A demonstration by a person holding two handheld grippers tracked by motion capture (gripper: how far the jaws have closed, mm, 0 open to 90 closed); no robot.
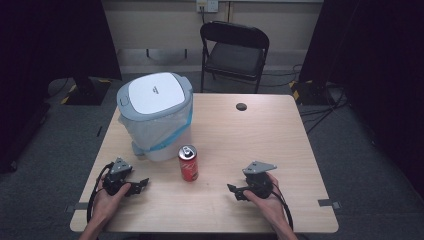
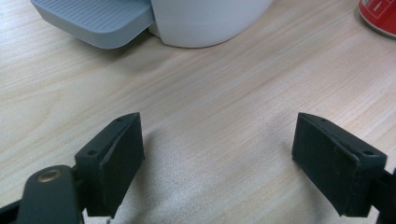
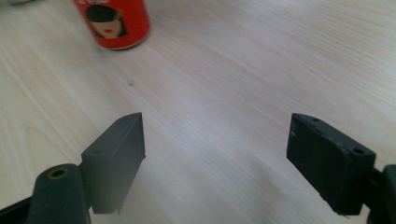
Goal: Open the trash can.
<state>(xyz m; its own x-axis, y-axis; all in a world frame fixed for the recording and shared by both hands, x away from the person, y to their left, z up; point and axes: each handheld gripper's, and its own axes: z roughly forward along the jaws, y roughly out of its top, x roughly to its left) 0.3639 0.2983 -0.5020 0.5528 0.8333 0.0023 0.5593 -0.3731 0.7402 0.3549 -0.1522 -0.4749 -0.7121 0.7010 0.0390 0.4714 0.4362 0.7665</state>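
Red drink can (image 1: 188, 163): stands upright on the table (image 1: 260, 130), nearer the near edge than the far one and a little left of the middle, its pull-tab top facing up. In the right gripper view (image 3: 114, 23) it sits ahead and to the left of the jaws; in the left gripper view (image 2: 379, 16) only its base peeks in at the upper right.
Pedal bin (image 1: 154, 116): white body with a grey-rimmed lid, shut, lined with a clear bag with a blue band; it stands toward the far-left corner, just behind and left of the can, close but apart. Its grey foot pedal (image 2: 95, 18) points toward the near-left side.
Left hand-held gripper (image 1: 141, 184): held low near the near-left corner, pointing right toward the can, well short of it. Jaws spread wide, bare wood between them.
Right hand-held gripper (image 1: 232, 190): held low by the near edge, right of the middle, pointing left toward the can, apart from it. Jaws spread wide, nothing between them.
Small dark round spot (image 1: 241, 106): on the table near the far edge.
Folding chair (image 1: 234, 50): black, beyond the far edge.
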